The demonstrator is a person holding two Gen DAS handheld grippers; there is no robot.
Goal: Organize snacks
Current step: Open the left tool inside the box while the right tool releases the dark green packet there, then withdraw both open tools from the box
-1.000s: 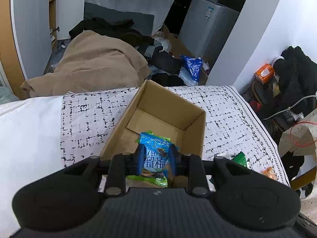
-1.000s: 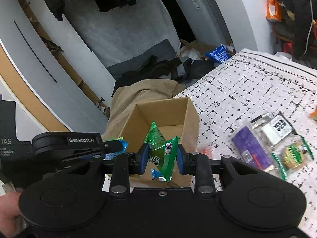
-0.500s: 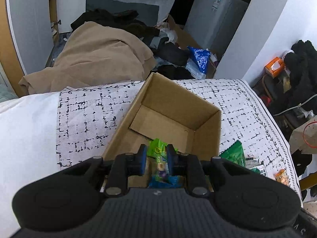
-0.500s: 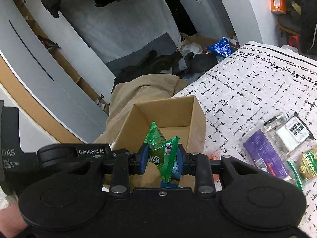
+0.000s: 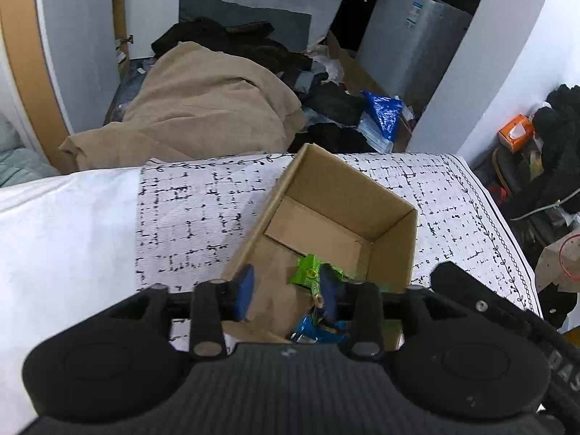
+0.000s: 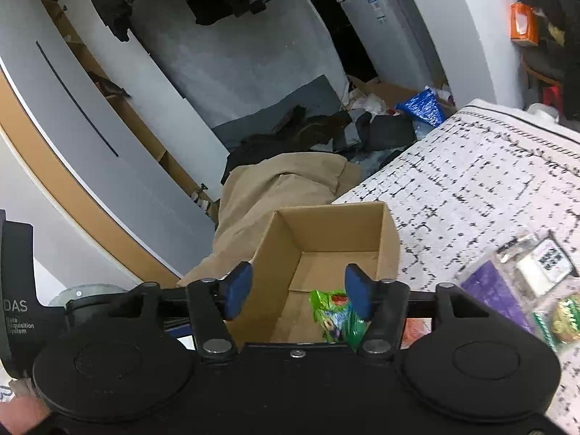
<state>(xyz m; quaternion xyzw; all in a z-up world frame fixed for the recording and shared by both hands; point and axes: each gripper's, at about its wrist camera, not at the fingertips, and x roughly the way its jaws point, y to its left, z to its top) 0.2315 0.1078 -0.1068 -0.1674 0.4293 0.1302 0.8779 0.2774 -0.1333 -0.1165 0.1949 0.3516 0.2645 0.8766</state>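
An open cardboard box (image 5: 393,232) stands on the black-and-white patterned cloth (image 5: 195,217). My left gripper (image 5: 286,290) hovers over the box's near end, its jaws opening with nothing pressed between them. Below it a green snack packet (image 5: 307,272) and a blue packet (image 5: 315,330) lie inside the box. My right gripper (image 6: 298,290) is above the same box (image 6: 326,210), its jaws opening too. A green packet (image 6: 337,311) sits loose in the box beside its right finger.
More snacks lie on the cloth right of the box: a purple packet (image 6: 496,297), a clear pack with a white label (image 6: 543,261) and a green-yellow packet (image 6: 565,319). A beige blanket (image 5: 203,108), dark clothes and a grey fridge (image 5: 409,43) fill the floor beyond.
Both grippers have gone from shut to open. The left one's blue packet and the right one's green packet have left the jaws and now lie in the box.
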